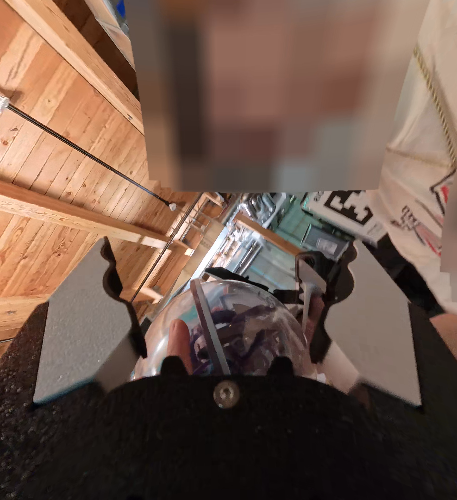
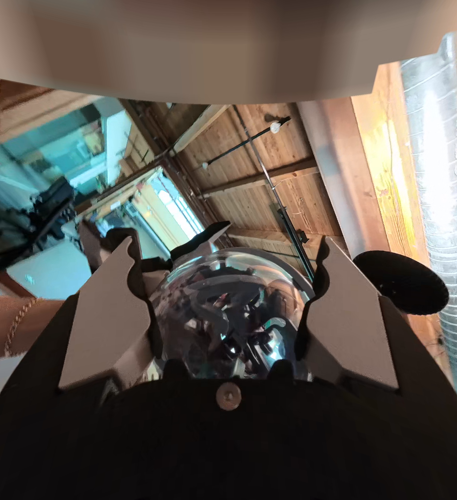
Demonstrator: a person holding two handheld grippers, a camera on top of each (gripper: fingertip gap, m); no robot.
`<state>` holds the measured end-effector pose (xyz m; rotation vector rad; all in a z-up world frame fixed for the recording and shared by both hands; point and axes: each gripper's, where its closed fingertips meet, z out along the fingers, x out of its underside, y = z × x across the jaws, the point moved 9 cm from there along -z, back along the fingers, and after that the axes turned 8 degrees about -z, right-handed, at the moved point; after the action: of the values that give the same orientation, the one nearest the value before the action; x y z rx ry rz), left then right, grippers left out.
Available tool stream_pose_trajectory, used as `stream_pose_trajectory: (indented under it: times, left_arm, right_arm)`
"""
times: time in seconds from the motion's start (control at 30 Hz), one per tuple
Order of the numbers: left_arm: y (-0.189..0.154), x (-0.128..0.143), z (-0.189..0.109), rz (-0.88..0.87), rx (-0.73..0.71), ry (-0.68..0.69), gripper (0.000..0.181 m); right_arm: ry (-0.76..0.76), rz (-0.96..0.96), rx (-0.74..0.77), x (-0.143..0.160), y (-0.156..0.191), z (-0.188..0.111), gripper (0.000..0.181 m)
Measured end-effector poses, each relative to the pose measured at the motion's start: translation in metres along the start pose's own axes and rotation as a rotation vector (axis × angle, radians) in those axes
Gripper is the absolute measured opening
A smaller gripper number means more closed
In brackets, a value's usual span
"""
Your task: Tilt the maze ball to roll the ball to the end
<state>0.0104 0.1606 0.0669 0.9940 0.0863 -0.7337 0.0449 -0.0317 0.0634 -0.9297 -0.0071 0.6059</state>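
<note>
1. Maze ball [image 2: 230, 311] — a clear sphere with dark tracks inside — is held aloft under the timber ceiling [image 1: 46, 151], cradled between both tools.
2. Right gripper [image 2: 228, 297] clamps the sphere's flanks; left gripper [image 1: 230, 305] spans it wide, though contact there is unclear.
3. Tilt slowly, both wrists together — the small ball inside isn't discernible, so watch for it.

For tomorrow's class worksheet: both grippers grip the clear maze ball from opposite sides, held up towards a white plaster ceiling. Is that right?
Not quite. The ceiling is wooden planks and beams, not white plaster; the left wrist view shows it plainly. The rest holds: the left gripper and right gripper both grip the clear maze ball from opposite sides, held up towards it.
</note>
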Motion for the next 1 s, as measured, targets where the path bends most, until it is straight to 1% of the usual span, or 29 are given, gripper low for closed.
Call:
stream_pose_trajectory:
  times: [0.1,0.17,0.23,0.3,0.37,0.43,0.5,0.67,0.77,0.9,0.97,1.0]
  left_arm:
    - [-0.011,0.003,0.013,0.133,0.034,0.12,0.156]
    - [-0.017,0.005,0.021,0.195,0.055,0.179,0.157]
    - [-0.022,0.006,0.027,0.246,0.072,0.208,0.157]
    - [-0.025,0.007,0.031,0.281,0.078,0.233,0.157]
    - [-0.028,0.008,0.033,0.314,0.087,0.266,0.157]
    - [-0.031,0.011,0.034,0.339,0.096,0.296,0.157]
    - [-0.033,0.012,0.034,0.352,0.098,0.322,0.157]
    - [-0.038,0.014,0.032,0.349,0.083,0.32,0.157]
    - [-0.039,0.012,0.033,0.353,0.06,0.304,0.157]
    - [-0.039,0.013,0.033,0.358,0.029,0.288,0.157]
    - [-0.036,0.017,0.032,0.345,-0.002,0.311,0.157]
    - [-0.037,0.021,0.031,0.335,0.008,0.34,0.157]
  right_arm:
    - [-0.128,0.174,0.086,0.0,-0.008,-0.015,0.118]
    - [-0.17,0.229,0.135,0.004,-0.011,-0.023,0.116]
    - [-0.227,0.281,0.204,0.006,-0.013,-0.032,0.113]
    - [-0.286,0.373,0.258,0.01,-0.017,-0.04,0.115]
    - [-0.3,0.428,0.278,0.016,-0.015,-0.044,0.115]
    - [-0.324,0.487,0.314,0.02,-0.014,-0.047,0.121]
    - [-0.355,0.539,0.322,0.024,-0.013,-0.051,0.12]
    - [-0.356,0.539,0.278,0.025,-0.01,-0.055,0.117]
    - [-0.334,0.495,0.277,0.024,-0.007,-0.054,0.122]
    - [-0.328,0.461,0.293,0.023,-0.005,-0.055,0.12]
    - [-0.326,0.434,0.286,0.021,-0.003,-0.055,0.116]
    - [-0.316,0.418,0.272,0.02,-0.001,-0.054,0.116]
